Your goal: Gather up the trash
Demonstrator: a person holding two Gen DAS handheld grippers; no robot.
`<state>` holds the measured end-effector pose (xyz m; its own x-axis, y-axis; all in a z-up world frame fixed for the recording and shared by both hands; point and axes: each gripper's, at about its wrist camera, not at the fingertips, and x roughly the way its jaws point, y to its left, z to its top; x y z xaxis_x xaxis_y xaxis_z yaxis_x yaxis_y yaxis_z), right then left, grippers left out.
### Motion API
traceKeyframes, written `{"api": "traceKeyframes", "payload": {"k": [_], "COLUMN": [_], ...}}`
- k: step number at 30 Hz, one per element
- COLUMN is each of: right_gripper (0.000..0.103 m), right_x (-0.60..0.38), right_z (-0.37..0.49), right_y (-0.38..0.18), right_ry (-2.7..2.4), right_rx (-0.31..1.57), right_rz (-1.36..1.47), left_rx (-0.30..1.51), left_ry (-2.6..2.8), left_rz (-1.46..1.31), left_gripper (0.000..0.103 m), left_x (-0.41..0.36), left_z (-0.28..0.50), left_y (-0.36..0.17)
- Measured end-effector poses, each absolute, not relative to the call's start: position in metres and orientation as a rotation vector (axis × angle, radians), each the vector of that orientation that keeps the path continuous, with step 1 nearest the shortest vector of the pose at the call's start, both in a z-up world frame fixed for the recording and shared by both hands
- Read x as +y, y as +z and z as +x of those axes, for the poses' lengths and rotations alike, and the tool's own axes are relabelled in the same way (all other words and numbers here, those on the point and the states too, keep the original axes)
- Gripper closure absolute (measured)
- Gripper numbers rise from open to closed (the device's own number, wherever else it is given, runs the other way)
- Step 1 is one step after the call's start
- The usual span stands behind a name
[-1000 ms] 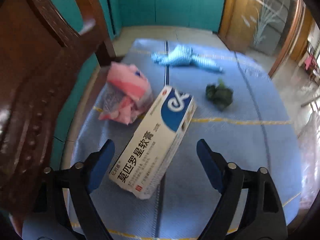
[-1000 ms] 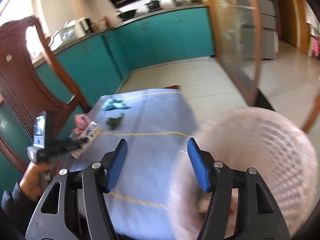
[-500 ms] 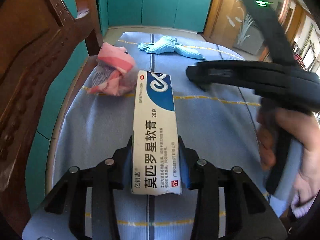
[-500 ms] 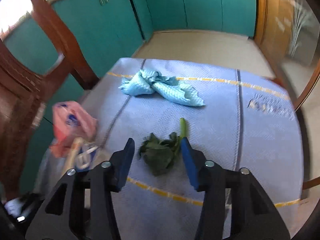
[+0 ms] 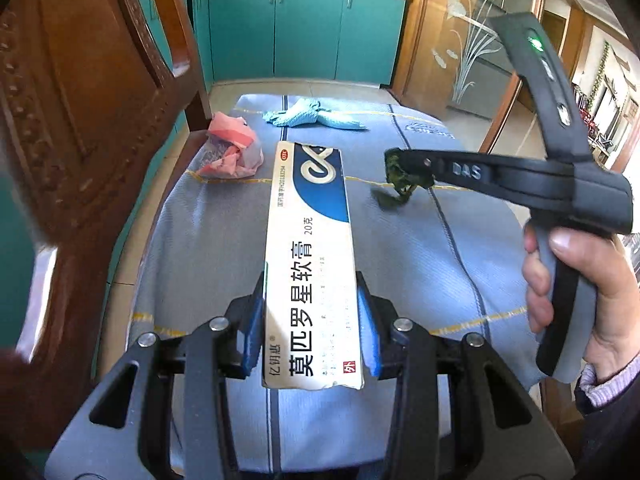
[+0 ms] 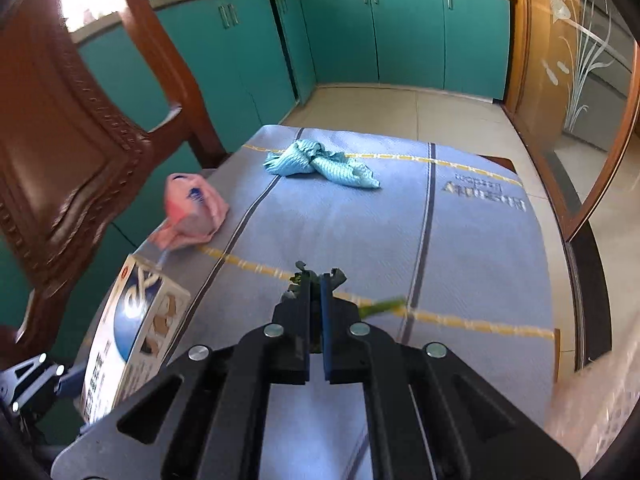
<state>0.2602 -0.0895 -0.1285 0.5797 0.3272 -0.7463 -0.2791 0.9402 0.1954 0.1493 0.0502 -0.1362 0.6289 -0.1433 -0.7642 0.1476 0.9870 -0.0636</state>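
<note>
You are facing a kitchen where teal cabinet doors (image 6: 404, 36) run along the far wall and turn the corner to your left, with pots and pans on the counter above them and pale floor tiles (image 6: 400, 108) below. A carved dark wooden chair (image 6: 68, 128) stands close on your left beside the tabletop (image 6: 480, 240), which is covered by a blue cloth with yellow stripes. To your right is a wood-framed frosted glass door (image 6: 588, 64) etched with plants, and bright daylight fills the room.

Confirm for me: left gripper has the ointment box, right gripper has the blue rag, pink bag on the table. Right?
Not quite. The right gripper is shut on the green leaf, not the blue rag, which lies on the table, as the right wrist view shows. Left gripper has the ointment box; pink bag on the table.
</note>
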Motion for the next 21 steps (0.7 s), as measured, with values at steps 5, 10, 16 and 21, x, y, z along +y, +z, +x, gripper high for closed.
{"api": "traceKeyframes", "payload": {"k": [5,10,16,21], "right_gripper": [0.098,0.098,0.098,0.098], "right_x": [-0.101,-0.110,-0.117,-0.117], "right_z": [0.229,0.200,0.179,0.175], "right_y": [-0.117,-0.107,-0.108,-0.116], "right_ry": [0.366,0.368,0.373,0.371], "right_rx": [0.852,0.819,0.822,0.840], "right_rz": [0.065,0.061,0.073,0.081], "left_rx": [0.857,0.864,0.867,0.866], "left_ry": [-0.171,-0.178,-0.182,-0.181], "left_rz": [0.010,0.015,0.024,0.026], "left_gripper": [0.063,0.063,0.062,0.063], "left_x": [0.046,0.042,0.036,0.036], "left_z": [0.132,0.127,0.121,0.122], "left_y": [-0.129,-0.131,-0.130,-0.131]}}
